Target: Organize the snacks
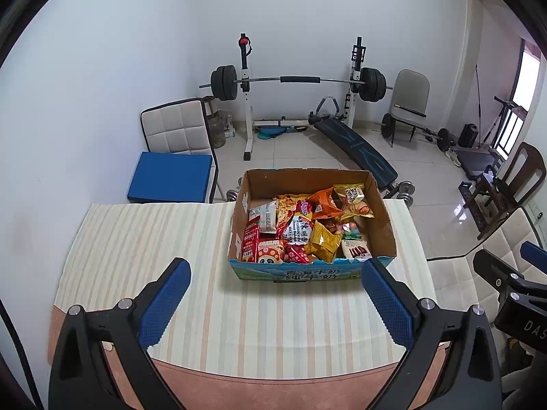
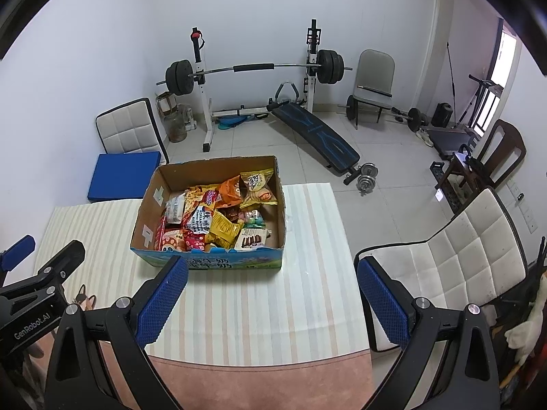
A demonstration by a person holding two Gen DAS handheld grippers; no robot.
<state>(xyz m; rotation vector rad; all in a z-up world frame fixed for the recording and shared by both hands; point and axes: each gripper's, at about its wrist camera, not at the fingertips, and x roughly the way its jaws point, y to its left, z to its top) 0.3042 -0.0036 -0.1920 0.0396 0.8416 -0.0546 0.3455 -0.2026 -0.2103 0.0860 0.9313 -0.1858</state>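
Claws, two, left (image 1: 276, 285) and right (image 2: 272, 282), both wide apart, empty; one snack-filled box (image 1: 385, 229).

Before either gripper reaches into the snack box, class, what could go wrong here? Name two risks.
1. The packets lie heaped and overlapping in the cardboard box, so open jaws may pinch two at once or crush the yellow crisp bag.
2. The box sits near the table's far right corner; a push from the right gripper could slide it toward that edge.
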